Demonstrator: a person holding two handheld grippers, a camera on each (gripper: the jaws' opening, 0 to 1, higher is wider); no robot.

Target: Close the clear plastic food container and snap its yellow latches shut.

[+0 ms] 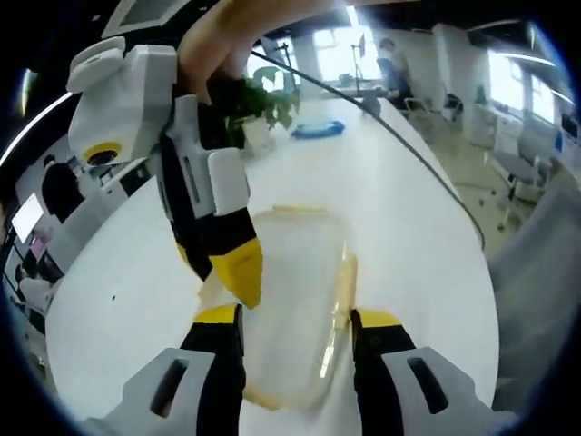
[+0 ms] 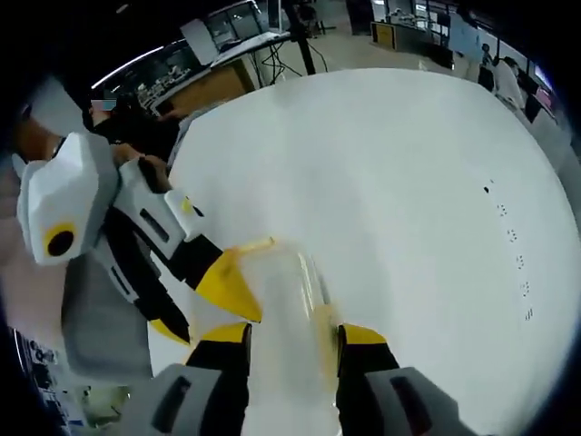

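The clear plastic container (image 1: 300, 300) with yellow latches lies on the white table (image 1: 399, 236). My left gripper (image 1: 295, 318) stands open, its yellow-tipped jaws set either side of the container; one yellow latch (image 1: 346, 283) runs along the box's right edge. My right gripper (image 1: 218, 268), held by a hand, reaches down from the upper left, one yellow fingertip against the container's left edge. In the right gripper view the container (image 2: 289, 300) sits between the open right gripper's (image 2: 292, 334) jaws. There the left gripper (image 2: 200, 304) touches its left side.
A potted plant (image 1: 263, 100) and a blue object (image 1: 318, 130) stand at the table's far end. A dark cable (image 1: 408, 154) crosses the table on the right. Office chairs (image 1: 517, 163) stand beyond the right edge. Small dark marks (image 2: 517, 263) dot the tabletop.
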